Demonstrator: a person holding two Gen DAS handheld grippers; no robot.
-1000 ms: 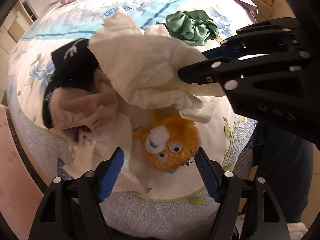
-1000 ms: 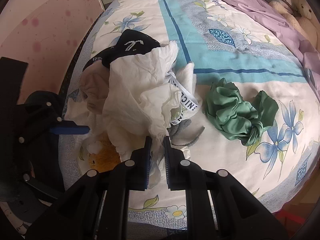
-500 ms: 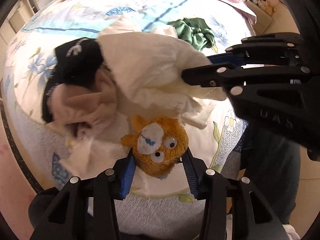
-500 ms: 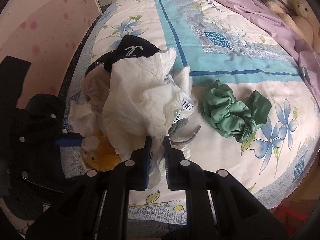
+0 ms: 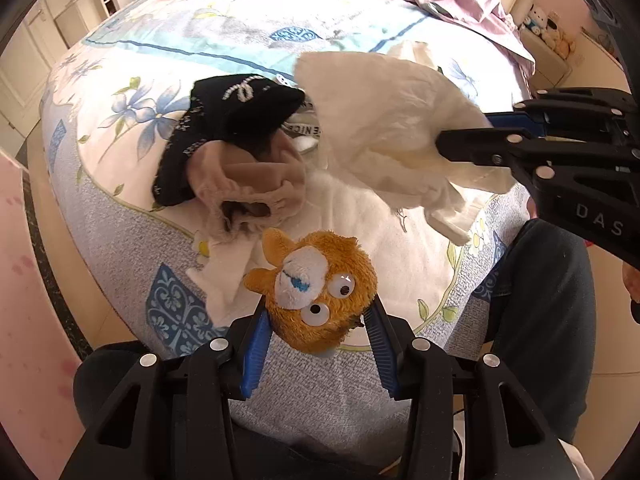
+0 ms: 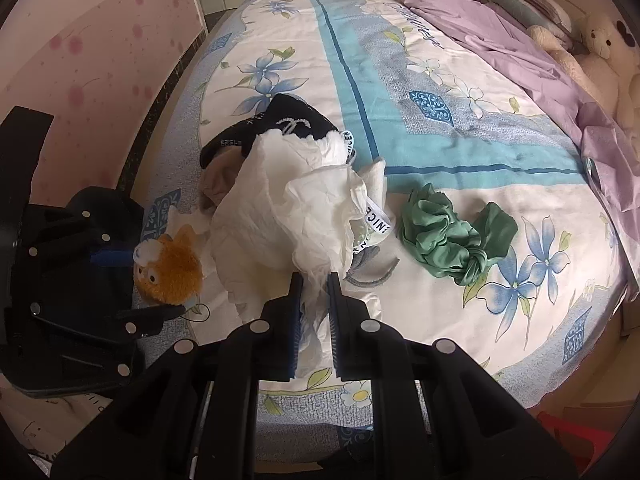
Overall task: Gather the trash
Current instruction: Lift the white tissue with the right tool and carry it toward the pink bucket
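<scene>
Bed under a floral quilt, white, blue and teal, lilac sheet bunched at its far side. Pink wall along one edge, pale cupboards beyond.

Near the foot edge: black knit cap, beige fleece, crumpled green satin.

Left gripper: jaws clamped on an orange plush, fuzzy, googly-eyed, lifted at the foot edge.

Right gripper: jaws pinched together on a thin crinkled white wrapper raised over the clothes pile.
</scene>
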